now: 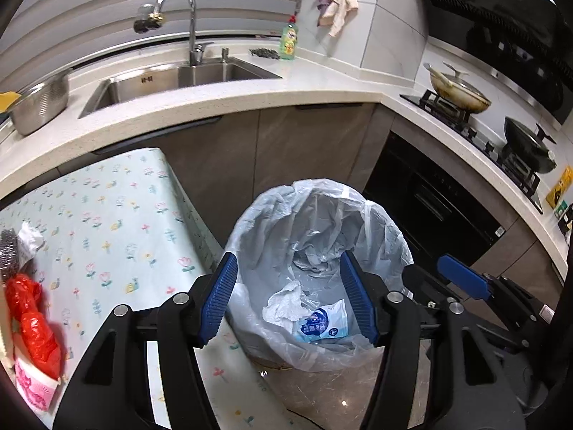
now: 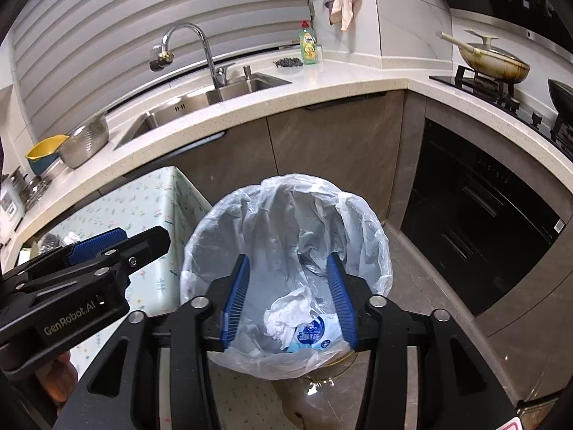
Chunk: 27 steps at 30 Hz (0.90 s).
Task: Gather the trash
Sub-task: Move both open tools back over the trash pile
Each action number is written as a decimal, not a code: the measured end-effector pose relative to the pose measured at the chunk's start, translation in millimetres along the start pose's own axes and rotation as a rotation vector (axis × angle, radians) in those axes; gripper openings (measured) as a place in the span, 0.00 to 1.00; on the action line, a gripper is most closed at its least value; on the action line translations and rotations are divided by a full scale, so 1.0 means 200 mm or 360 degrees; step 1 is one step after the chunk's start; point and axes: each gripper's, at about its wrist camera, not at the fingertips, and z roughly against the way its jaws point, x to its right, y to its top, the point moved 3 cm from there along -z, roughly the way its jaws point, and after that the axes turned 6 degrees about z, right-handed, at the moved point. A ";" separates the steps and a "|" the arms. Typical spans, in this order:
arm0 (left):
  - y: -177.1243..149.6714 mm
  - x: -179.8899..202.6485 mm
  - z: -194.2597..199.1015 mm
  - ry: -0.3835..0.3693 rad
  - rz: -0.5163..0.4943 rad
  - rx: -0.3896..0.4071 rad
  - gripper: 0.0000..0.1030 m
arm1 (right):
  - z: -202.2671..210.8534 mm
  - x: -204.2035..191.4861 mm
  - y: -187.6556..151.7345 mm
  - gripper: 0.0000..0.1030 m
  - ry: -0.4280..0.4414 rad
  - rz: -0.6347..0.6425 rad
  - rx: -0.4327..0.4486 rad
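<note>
A trash bin lined with a clear plastic bag [image 1: 386, 236] [image 2: 372, 236] stands on the floor beside a small table. At its bottom lie a crumpled white tissue [image 1: 283, 304] [image 2: 288, 310] and a blue-and-white wrapper [image 1: 322, 322] [image 2: 315, 333]. My left gripper [image 1: 288, 301] hangs over the bin, open, nothing between its blue pads. My right gripper [image 2: 288, 295] is also open above the bin and empty; its blue finger [image 1: 462, 276] shows at the right of the left wrist view. On the table lie a red plastic bag [image 1: 34, 322], a pink packet [image 1: 34, 385] and a white paper scrap [image 1: 30, 238].
The table has a floral cloth [image 1: 118, 222] [image 2: 157, 200] and touches the bin's left side. Behind run a counter with a sink [image 1: 172, 79], a steel colander [image 1: 41, 104], a green soap bottle [image 1: 288, 41], and a stove with pans [image 1: 462, 93]. A steel scourer [image 1: 9, 251] sits on the table.
</note>
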 end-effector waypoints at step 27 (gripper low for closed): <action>-0.32 -0.91 0.88 0.0475 0.0407 0.0212 0.88 | 0.42 -0.81 -0.16 0.66 0.0299 0.0268 0.0114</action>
